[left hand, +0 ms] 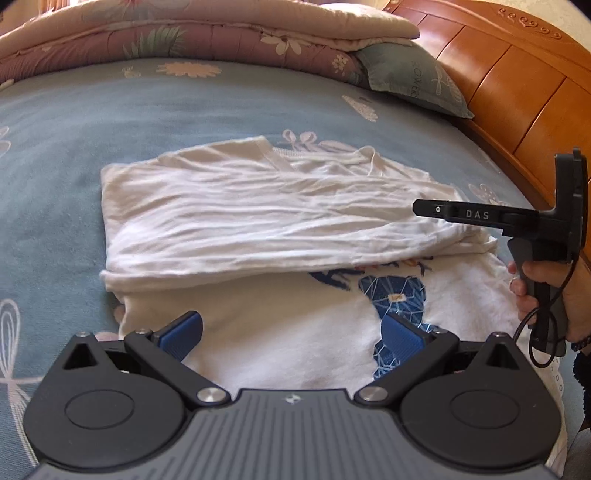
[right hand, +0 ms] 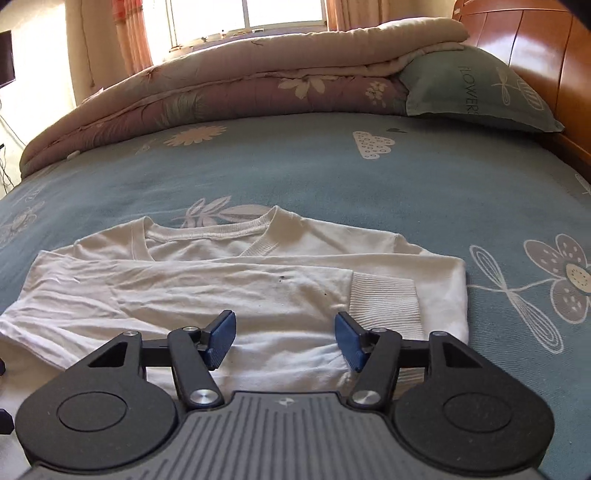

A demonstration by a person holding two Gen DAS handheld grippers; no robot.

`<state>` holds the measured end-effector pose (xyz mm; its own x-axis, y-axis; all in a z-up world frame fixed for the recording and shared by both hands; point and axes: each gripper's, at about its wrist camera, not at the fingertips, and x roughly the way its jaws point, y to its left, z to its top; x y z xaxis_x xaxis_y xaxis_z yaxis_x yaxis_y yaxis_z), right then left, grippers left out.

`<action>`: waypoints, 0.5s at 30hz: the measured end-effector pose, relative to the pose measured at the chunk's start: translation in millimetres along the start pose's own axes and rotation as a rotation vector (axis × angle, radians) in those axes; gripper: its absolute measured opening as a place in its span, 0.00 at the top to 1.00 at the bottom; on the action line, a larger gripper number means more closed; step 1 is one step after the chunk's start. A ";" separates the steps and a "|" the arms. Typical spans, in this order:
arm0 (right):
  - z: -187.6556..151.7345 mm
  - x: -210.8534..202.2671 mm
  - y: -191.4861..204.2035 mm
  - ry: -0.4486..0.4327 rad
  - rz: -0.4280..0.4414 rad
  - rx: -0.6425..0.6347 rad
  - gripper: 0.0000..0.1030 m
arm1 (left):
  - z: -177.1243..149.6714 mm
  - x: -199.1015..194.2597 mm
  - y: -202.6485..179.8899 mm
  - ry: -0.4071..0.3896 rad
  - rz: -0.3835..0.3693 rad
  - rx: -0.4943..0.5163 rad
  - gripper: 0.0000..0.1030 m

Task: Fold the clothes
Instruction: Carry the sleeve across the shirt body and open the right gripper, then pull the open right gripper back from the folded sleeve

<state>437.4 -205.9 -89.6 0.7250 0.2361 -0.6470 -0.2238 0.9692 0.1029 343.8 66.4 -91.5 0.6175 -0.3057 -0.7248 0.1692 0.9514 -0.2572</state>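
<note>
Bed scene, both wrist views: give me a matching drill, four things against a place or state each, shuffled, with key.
Things:
1. white top
2. folded quilt
3. green pillow
4. left gripper

Places or states:
A. against the wooden headboard
B. open, over the blue print
C. lying partly folded on the blue sheet
D. piled along the far edge of the bed

Pairs: 1-C, 2-D, 3-A, 4-B

A bed (right hand: 332, 177) wore a blue sheet printed with pale flowers. A folded floral quilt (right hand: 236, 92) lay along its far side, beside a green pillow (right hand: 476, 88). An orange wooden headboard (left hand: 509, 85) stood to the right. Sunlight came through a window (right hand: 247, 14) flanked by orange curtains (right hand: 129, 29).
</note>
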 end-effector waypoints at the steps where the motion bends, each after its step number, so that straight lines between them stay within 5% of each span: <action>1: 0.7 -2.2 4.8 -0.008 0.010 -0.022 0.30 | 1.1 -2.9 -0.1 -0.009 -0.002 0.004 0.01; 9: -14.5 3.9 26.8 0.037 -0.012 -0.116 0.18 | 13.5 -28.7 20.9 -0.069 0.046 0.052 0.01; 15: 5.3 -13.9 75.1 -0.040 0.069 -0.251 0.18 | 24.4 -62.2 87.0 -0.116 0.148 -0.109 0.01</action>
<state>414.0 -136.1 -68.9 0.7263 0.3085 -0.6142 -0.4247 0.9041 -0.0480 338.9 169.1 -53.2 0.7148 -0.1506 -0.6829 -0.0100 0.9742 -0.2253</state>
